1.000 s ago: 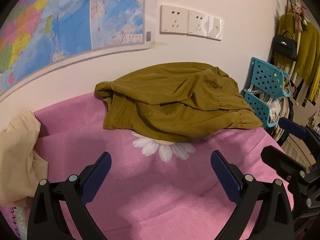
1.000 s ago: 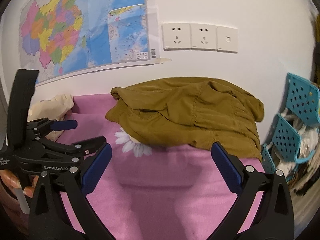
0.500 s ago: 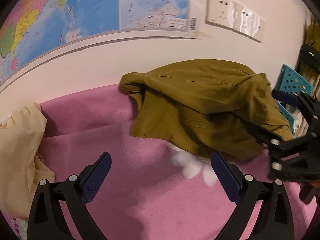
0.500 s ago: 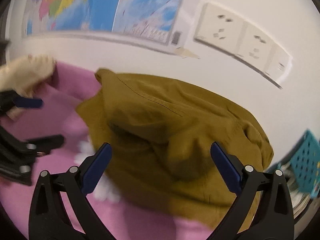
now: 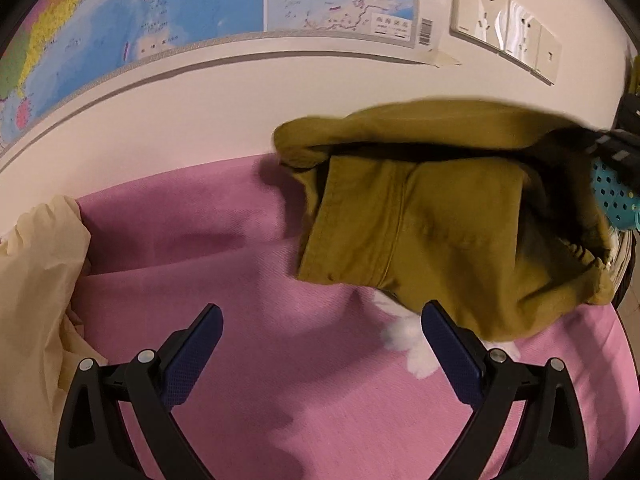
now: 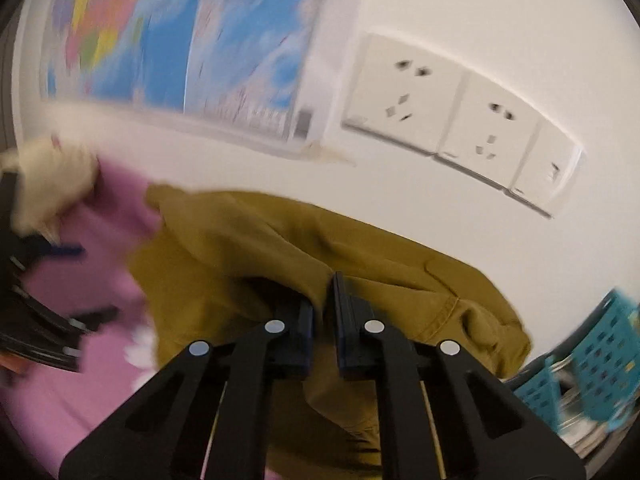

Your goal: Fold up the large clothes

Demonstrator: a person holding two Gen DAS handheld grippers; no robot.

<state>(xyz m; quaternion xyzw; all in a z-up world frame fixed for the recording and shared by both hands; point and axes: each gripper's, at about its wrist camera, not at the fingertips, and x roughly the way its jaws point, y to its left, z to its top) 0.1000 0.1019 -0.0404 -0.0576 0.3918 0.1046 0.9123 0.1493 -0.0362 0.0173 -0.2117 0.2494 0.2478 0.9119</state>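
Two grippers, one garment: entries follow.
Right gripper (image 6: 323, 312): jaws have just been closing and now pinch a raised fold of the olive garment (image 6: 256, 264) between the blue pads; a second ago they stood wide apart above the pink cloth (image 6: 60, 392) with nothing between them.
Left gripper (image 5: 320, 344): jaws spread wide, nothing between the pads, poised over bare pink cloth; the spread matches the earlier frames.
Olive garment, place: on the pink cloth by the wall, toward the right side in the left wrist view, with its top layer lifted off the lower one so a dark gap shows beneath it.
Olive garment, change: a second ago it lay as a low crumpled heap; now its upper edge is drawn up and taut toward the right gripper, and the hem of the lower layer hangs squarely.
White flower print (image 5: 408, 340): partly covered by the garment's lower edge, just beside the left gripper's right pad; earlier it showed well ahead of the pads.
Cream cloth (image 5: 36, 300): bunched at the left edge of the pink cloth, well apart from the garment, as before.
Wall map (image 5: 160, 12): larger in the left wrist view than a second ago.
Wall sockets (image 6: 460, 120): tilted in the right wrist view, level earlier.
Teal basket (image 6: 600, 360): at the right edge, beyond the garment; blurred.
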